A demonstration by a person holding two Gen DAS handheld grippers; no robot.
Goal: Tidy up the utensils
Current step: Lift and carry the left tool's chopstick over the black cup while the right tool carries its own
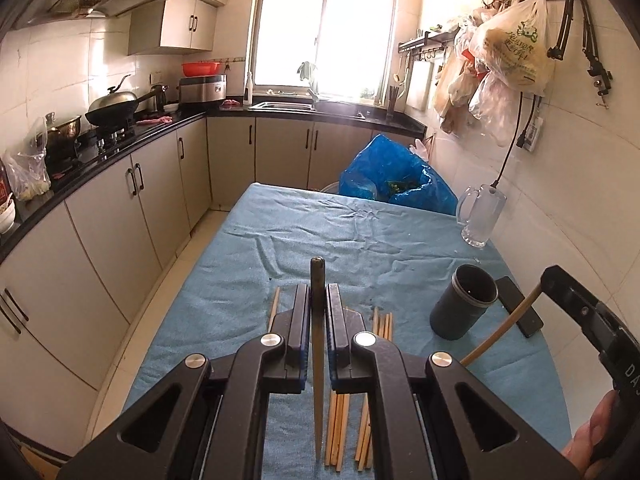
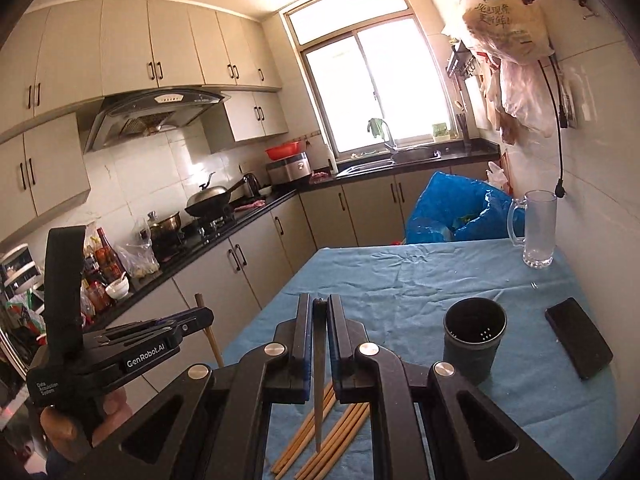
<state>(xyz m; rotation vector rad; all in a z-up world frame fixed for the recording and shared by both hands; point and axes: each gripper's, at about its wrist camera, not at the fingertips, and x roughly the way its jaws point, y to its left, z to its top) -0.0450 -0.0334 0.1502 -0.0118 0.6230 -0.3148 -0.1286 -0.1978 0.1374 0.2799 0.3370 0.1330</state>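
Observation:
My left gripper (image 1: 319, 292) is shut on one wooden chopstick (image 1: 318, 360), held above the blue tablecloth (image 1: 328, 232). My right gripper (image 2: 319, 304) is shut on another chopstick (image 2: 319, 380). Several loose chopsticks (image 1: 340, 432) lie on the cloth under both grippers; they also show in the right wrist view (image 2: 320, 440). A dark cylindrical utensil holder (image 1: 464, 302) stands upright and looks empty to the right of both grippers; it also shows in the right wrist view (image 2: 474, 344). The right gripper with its chopstick (image 1: 500, 328) shows at the left view's right edge.
A black phone (image 2: 578, 338) lies right of the holder. A glass mug (image 2: 538, 228) stands at the table's far right corner by the wall. A blue plastic bag (image 1: 396, 176) sits beyond the far edge. Kitchen counters and cabinets run along the left.

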